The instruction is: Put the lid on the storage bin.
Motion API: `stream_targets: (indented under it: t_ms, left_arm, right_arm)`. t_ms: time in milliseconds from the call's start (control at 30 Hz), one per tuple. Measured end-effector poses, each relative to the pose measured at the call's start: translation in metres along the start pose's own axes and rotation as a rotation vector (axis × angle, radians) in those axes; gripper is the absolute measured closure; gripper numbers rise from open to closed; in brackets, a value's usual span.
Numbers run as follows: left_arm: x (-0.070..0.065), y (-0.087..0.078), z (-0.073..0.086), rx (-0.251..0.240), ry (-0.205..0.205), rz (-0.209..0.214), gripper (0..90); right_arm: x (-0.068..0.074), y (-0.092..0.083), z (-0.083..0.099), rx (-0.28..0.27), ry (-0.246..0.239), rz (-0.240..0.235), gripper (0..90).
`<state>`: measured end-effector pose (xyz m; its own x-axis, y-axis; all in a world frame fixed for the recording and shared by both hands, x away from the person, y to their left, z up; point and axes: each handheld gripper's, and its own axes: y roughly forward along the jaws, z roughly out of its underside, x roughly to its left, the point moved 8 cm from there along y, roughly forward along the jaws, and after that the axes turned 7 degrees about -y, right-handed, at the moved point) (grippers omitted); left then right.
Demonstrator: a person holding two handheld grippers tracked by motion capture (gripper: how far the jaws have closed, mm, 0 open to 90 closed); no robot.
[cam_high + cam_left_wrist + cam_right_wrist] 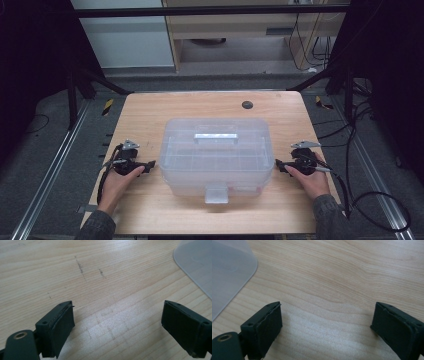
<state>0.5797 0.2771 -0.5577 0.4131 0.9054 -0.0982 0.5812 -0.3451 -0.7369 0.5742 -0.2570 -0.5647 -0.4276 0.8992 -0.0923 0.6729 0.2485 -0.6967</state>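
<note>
A clear plastic storage box (216, 155) is seen at the middle of the wooden table (150, 107), its lid closed, a handle (215, 137) laid across the top and a latch tab (216, 194) hanging at the near side. The left gripper (149, 164) is held just beside the box's left end and the right gripper (278, 163) just beside its right end; neither is touching it. In the left gripper view (117, 322) and the right gripper view (325, 322) the jaws are spread wide with nothing between them, and only a rounded corner of the box is caught at the edge of each.

The box's long axis runs left to right across the table, and its latch side is turned toward the person. The step in hand is judged to be a two-sided approach to the box. It is best done by bringing both grippers in level and together, so that the box is met evenly and not skewed. Whether side catches are fitted at the ends cannot be told through the clear plastic; if the lid is to be opened, the front latch should be freed first.
</note>
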Motion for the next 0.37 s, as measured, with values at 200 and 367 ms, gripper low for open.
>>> stream_targets:
  t_ms: [200,367]
  left_arm:
    - [0.0029,0.0062,0.0006,-0.066,0.02,-0.024,3.7]
    - [0.004,0.0067,0.0005,-0.064,0.011,-0.035,1.2]
  right_arm:
    - [-0.0001,0.004,-0.0002,-0.006,0.041,0.031,1.2]
    - [-0.0006,0.004,0.0005,-0.003,0.048,0.045,0.5]
